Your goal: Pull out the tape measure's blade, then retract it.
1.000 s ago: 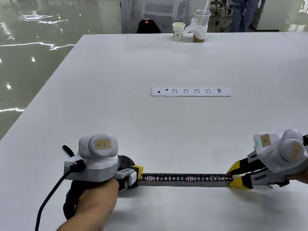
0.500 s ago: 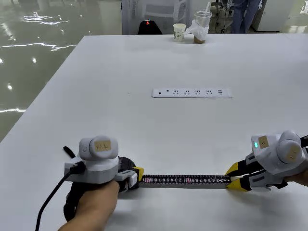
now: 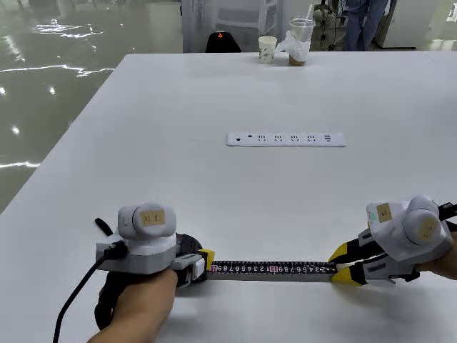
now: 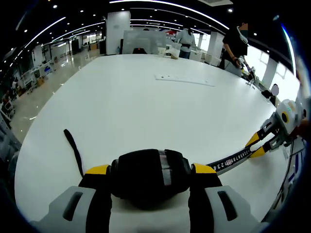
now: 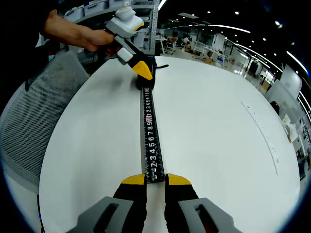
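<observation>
Tape measure [image 3: 187, 246] sits on the white worktop [image 3: 214, 186], on the near side of the power strip [image 3: 285, 139] and off toward its left end. Head view: the left tongs [image 3: 198, 260] are clamped around the black, rounded tape measure. The blade [image 3: 271, 269] is out, a flat dark strip with printed numbers lying on the surface. Its long axis runs roughly parallel to the power strip. The right tongs [image 3: 335, 266] are closed on the blade's free end, nearer than the strip's right end. A paper cup [image 3: 266, 47] stands far beyond the strip.

Left gripper view: the yellow-tipped left tongs [image 4: 150, 169] squeeze the tape measure [image 4: 149, 177] from both sides, and its ribbed rubbery shell shows. The blade [image 4: 231, 160] leaves to the right toward the right tongs [image 4: 256, 145]. A black strap [image 4: 73, 145] trails on the worktop, with the power strip [image 4: 184, 80] well beyond.

Right gripper view: the right tongs [image 5: 155, 180] are nipped on the blade [image 5: 149, 131] at its low-number end. The blade runs straight ahead to the left tongs [image 5: 143, 72]. The power strip [image 5: 262, 131] lies off to the right.

Judgement: the pull-out looks done and the retract is next. That move turns on the blade's line, with the tape measure dead ahead of the right tongs along that axis. Feed it back straight, because thin springy metal could snap back or kink.
</observation>
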Motion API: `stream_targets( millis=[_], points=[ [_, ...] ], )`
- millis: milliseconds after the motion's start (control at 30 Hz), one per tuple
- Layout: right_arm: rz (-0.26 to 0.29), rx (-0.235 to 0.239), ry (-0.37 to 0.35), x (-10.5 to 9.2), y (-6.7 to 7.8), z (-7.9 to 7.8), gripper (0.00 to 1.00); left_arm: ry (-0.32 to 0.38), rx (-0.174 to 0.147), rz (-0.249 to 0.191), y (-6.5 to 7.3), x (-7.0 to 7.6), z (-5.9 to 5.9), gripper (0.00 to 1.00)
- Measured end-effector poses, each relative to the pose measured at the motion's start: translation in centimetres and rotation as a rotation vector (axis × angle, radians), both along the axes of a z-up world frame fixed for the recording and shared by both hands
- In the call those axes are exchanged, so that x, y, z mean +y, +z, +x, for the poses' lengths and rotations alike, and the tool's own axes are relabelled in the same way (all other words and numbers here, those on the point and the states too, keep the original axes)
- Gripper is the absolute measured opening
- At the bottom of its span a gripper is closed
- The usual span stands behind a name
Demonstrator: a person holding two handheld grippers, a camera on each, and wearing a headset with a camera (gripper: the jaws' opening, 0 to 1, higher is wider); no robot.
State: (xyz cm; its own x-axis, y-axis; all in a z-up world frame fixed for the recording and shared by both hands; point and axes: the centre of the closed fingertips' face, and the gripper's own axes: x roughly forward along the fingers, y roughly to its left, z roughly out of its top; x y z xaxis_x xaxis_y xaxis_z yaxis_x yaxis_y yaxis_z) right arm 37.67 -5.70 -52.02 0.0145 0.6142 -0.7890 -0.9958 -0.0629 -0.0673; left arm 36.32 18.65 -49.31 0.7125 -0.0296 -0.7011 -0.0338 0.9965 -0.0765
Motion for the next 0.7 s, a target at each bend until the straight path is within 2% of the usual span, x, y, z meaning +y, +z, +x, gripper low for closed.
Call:
stream_targets(
  millis=[700],
  points=[
    [0.014, 0.004, 0.005, 1.5, 0.0, -0.2, 0.10, -0.001, -0.001, -0.005, -0.1, 0.0, 0.1, 0.59]
  ],
)
